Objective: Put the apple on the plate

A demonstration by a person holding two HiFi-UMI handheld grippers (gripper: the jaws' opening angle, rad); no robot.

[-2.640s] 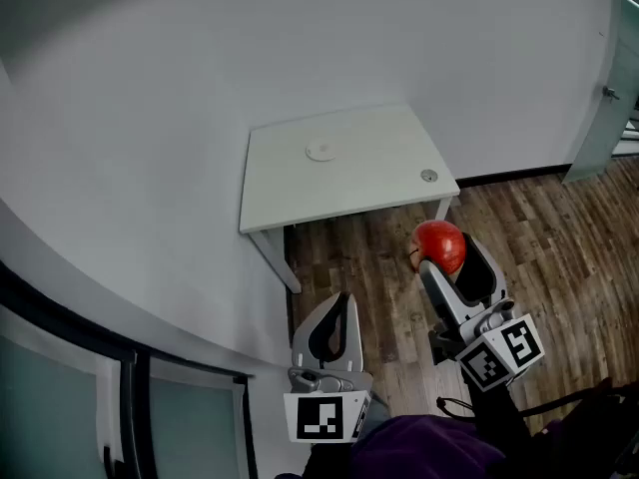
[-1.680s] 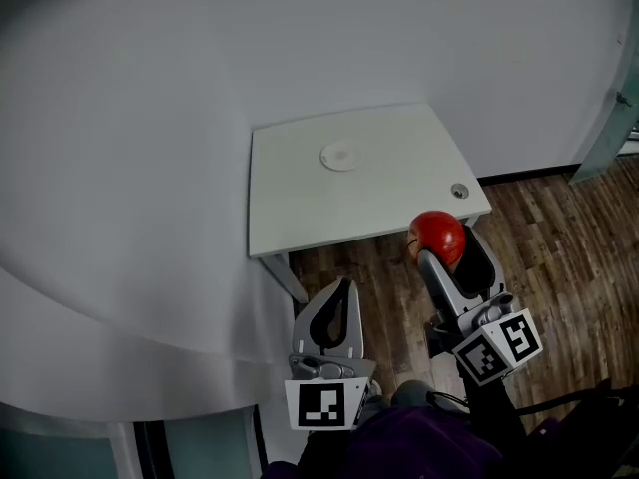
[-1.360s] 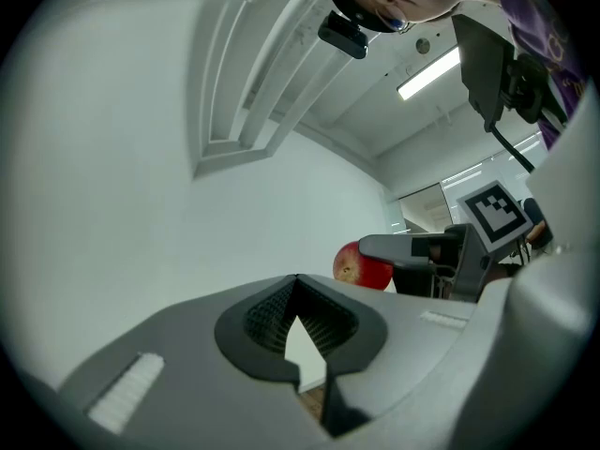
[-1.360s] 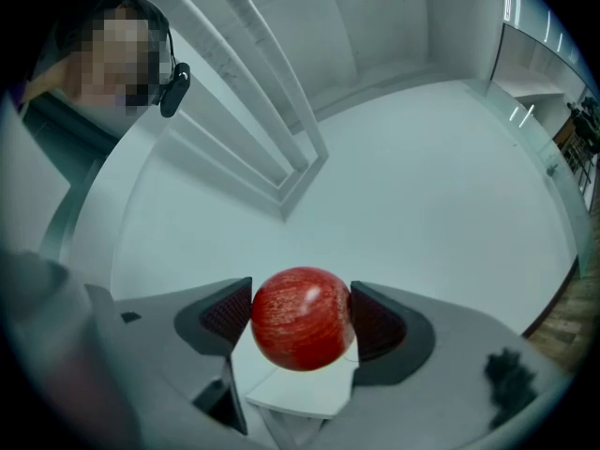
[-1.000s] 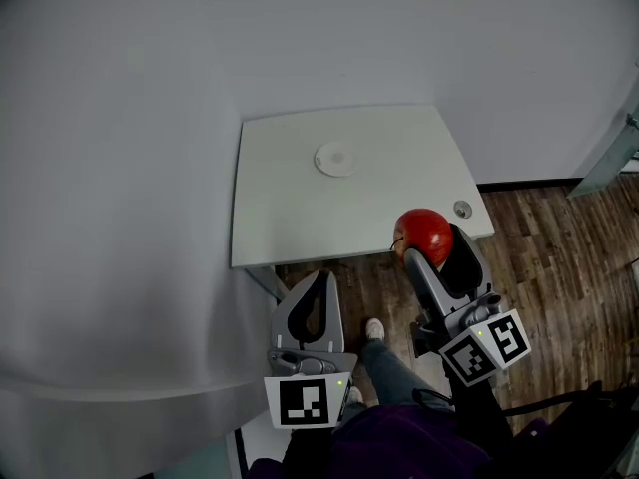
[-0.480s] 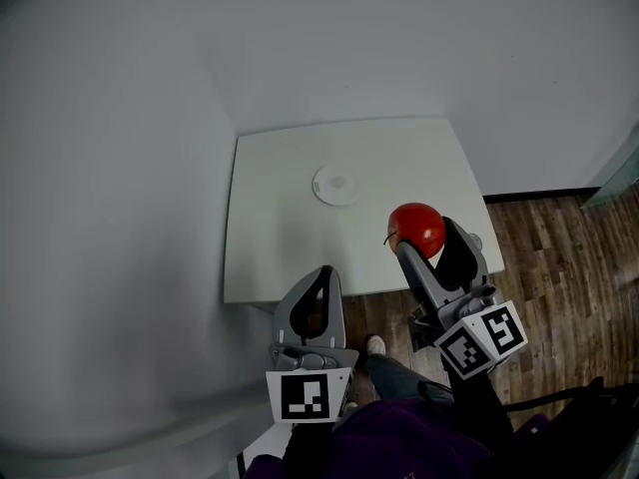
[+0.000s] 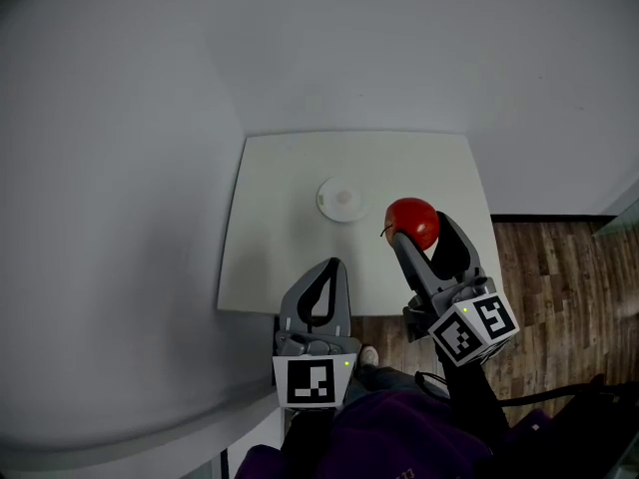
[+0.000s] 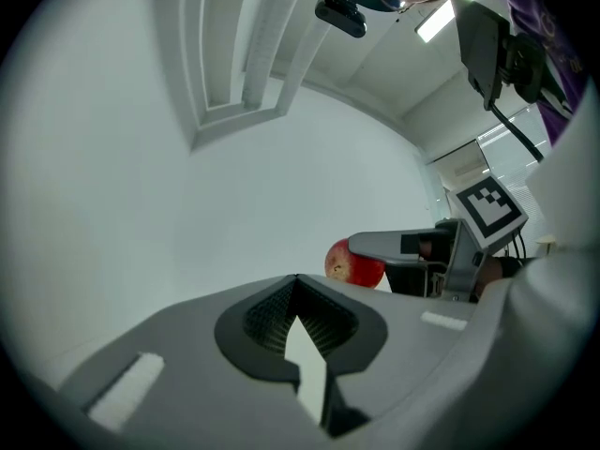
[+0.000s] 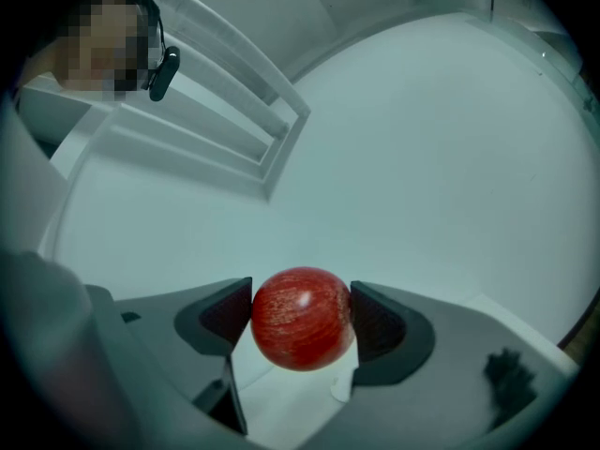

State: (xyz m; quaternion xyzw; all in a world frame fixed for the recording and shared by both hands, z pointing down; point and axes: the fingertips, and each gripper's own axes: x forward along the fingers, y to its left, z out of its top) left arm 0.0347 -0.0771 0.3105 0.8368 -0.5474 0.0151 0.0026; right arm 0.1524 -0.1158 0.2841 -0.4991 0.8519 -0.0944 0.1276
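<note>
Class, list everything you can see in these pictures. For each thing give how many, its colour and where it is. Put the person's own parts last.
table: one, white, against the pale wall, under the grippers.
plate: one, white, small and round, near the middle of the table, nothing on it.
apple: one, red, held in the air just right of the plate.
floor: one, brown wood planks, right of the table.
wall: pale grey, behind and left of the table.
right gripper: one, grey, shut on the apple.
left gripper: one, grey, jaws together with nothing between them, above the table's near edge.
shoe: one, white, on the floor between the grippers.
purple garment: one, at the head view's bottom edge.
</note>
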